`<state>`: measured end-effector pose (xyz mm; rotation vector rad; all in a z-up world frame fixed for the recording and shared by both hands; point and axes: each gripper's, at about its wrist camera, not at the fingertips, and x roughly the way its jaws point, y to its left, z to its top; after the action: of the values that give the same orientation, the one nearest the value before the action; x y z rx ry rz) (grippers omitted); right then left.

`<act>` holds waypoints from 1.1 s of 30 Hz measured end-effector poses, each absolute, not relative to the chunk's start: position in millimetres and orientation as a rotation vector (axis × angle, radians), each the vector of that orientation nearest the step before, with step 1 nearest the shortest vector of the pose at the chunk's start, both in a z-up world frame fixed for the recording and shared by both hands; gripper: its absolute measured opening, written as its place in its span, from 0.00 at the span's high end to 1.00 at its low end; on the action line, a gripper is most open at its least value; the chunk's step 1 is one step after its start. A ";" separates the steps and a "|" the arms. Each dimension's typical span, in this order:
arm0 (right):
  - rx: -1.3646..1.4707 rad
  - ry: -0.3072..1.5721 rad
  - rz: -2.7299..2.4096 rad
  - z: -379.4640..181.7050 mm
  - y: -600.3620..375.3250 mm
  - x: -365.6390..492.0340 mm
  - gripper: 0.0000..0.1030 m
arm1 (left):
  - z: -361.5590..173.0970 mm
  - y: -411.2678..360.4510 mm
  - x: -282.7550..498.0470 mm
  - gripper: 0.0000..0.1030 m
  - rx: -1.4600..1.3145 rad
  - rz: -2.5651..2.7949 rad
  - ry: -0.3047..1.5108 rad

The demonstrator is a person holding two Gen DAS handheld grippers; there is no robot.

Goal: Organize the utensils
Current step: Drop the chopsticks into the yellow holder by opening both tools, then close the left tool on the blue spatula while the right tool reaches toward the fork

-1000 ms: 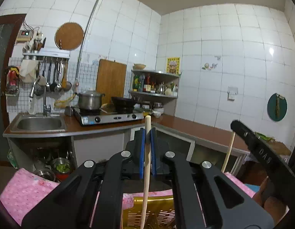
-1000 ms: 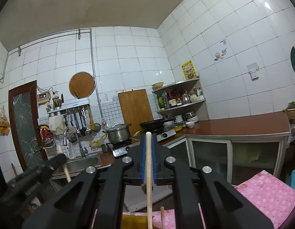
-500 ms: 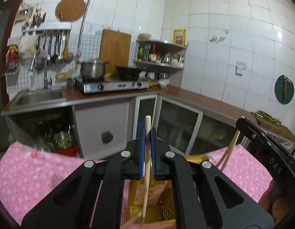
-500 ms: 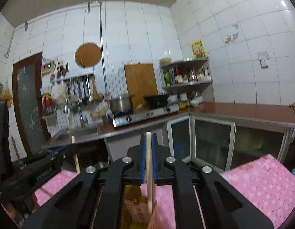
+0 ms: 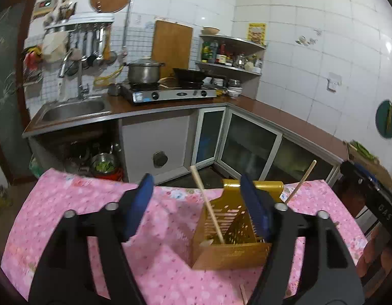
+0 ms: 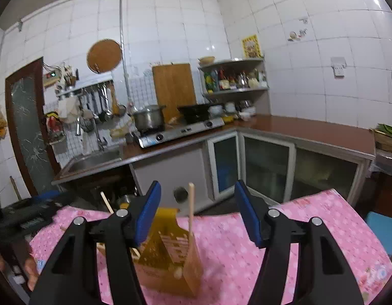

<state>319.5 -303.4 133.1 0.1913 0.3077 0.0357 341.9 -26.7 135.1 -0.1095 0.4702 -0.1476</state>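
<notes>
Left wrist view: the left gripper (image 5: pixel 199 203) is spread wide, blue pads well apart, nothing between them. Just past it sits a yellow slotted utensil holder (image 5: pixel 230 251) on the pink floral tablecloth (image 5: pixel 76 203). One wooden chopstick (image 5: pixel 207 204) stands tilted inside the holder, top end leaning left and away from the camera. A second chopstick (image 5: pixel 300 181) pokes up from behind the holder's right side, leaning right; I can't tell whether its lower end sits in the holder, since the right finger (image 5: pixel 254 208) covers it. The other tool's black body shows at the far right edge.

Over on the right wrist view, the right gripper (image 6: pixel 197 212) is released as well, its fingers splayed with only air between them. The same holder (image 6: pixel 168 261) sits below, a bit blurry, with a chopstick (image 6: pixel 191 211) standing nearly upright in it, free of both pads. Another stick (image 6: pixel 106 202) angles up at the left, behind the left finger, its bottom hidden too.

Background is a tiled kitchen: a steel pot (image 5: pixel 144 72) on a gas stove (image 5: pixel 170 95), a sink (image 5: pixel 74 108) to its left, a wooden cutting board (image 5: pixel 172 47) against the wall and a corner shelf (image 5: pixel 231 52) full of bottles.
</notes>
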 end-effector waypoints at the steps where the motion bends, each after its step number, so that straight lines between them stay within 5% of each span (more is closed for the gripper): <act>1: 0.193 0.317 0.028 133.0 -305.3 314.9 0.41 | 135.6 -20.0 336.8 0.23 -0.123 -0.143 0.477; 13: 0.164 0.412 -0.007 99.6 -305.8 265.8 0.41 | 98.9 27.8 286.0 0.09 -0.116 -0.081 0.565; 33: 0.053 0.550 -0.022 -3.2 -268.0 193.8 0.41 | -1.9 12.7 217.8 0.08 -0.042 -0.051 0.726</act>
<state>193.8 -268.0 -3.2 0.0528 0.5504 -0.0217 217.8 12.7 -1.9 -0.0424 0.7258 -0.0505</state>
